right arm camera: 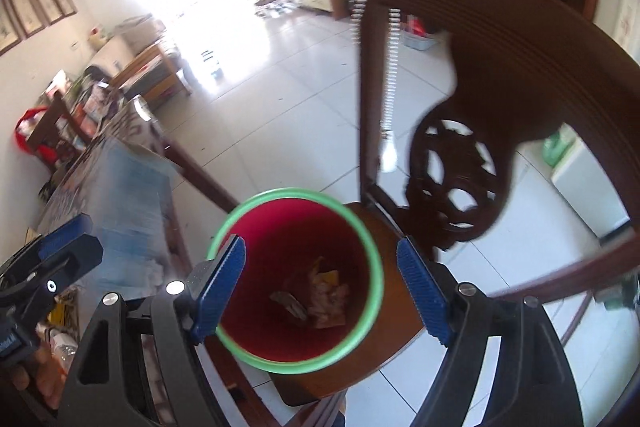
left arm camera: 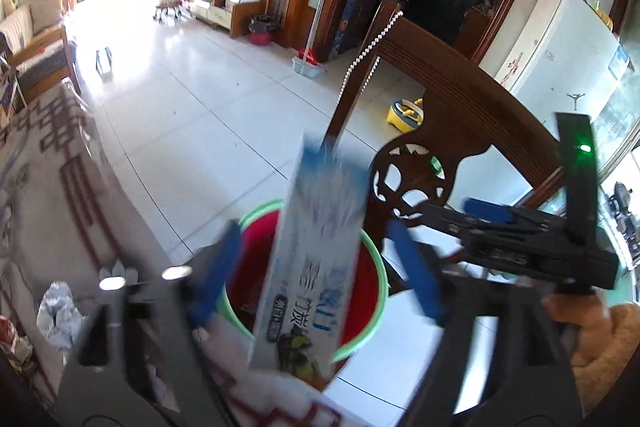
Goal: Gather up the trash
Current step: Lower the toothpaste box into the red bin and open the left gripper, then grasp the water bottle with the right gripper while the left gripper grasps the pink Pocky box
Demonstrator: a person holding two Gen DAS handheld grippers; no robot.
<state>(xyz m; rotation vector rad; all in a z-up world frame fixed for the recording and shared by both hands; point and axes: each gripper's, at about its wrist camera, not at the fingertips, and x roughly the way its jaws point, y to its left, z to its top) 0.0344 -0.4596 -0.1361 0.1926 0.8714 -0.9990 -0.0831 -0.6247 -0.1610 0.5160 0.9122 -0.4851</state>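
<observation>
A long white-and-blue carton, blurred, hangs tilted between the pads of my left gripper, which is open; neither blue pad touches it. Under it is a red bin with a green rim. In the right wrist view my right gripper is open and empty right above the same bin, which has crumpled wrappers at the bottom. The carton shows as a pale blue blur at the left, beside a finger of the left gripper. The right gripper's fingers reach in from the right of the left wrist view.
The bin stands on the seat of a dark carved wooden chair, whose back rises just behind it. A table with a patterned cloth lies to the left, with crumpled plastic on it. White tiled floor stretches beyond.
</observation>
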